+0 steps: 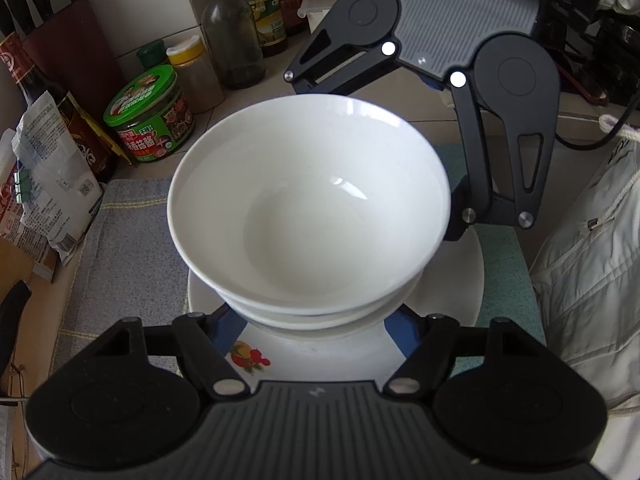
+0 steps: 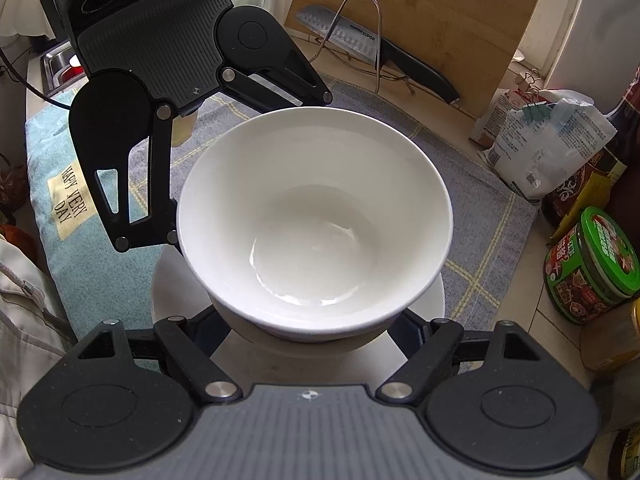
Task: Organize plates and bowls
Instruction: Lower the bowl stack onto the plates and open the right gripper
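Nearest your lens: your left gripper [image 1: 316,326] sits low at the stacked white ceramic bowls [image 1: 308,204], jaws spread wide on either side of the stack's base; contact is hidden under the rims, can't tell. The stack stands on a white plate with a fruit print [image 1: 256,356], which lies on a grey-blue checked cloth [image 1: 120,248] on the worktop. Your right gripper [image 2: 316,328] comes in from the opposite side, jaws likewise wide around the base, grip not visible. Clutter close by: green-lidded round tin [image 1: 150,116], yellow-capped jar [image 1: 196,74], tall glass bottle with a red cap [image 1: 232,36], white printed bag [image 1: 52,176] just left of the cloth. Behind the bowls in the right view, a steel cleaver [image 2: 348,36] leans on a wooden cutting board [image 2: 436,24].
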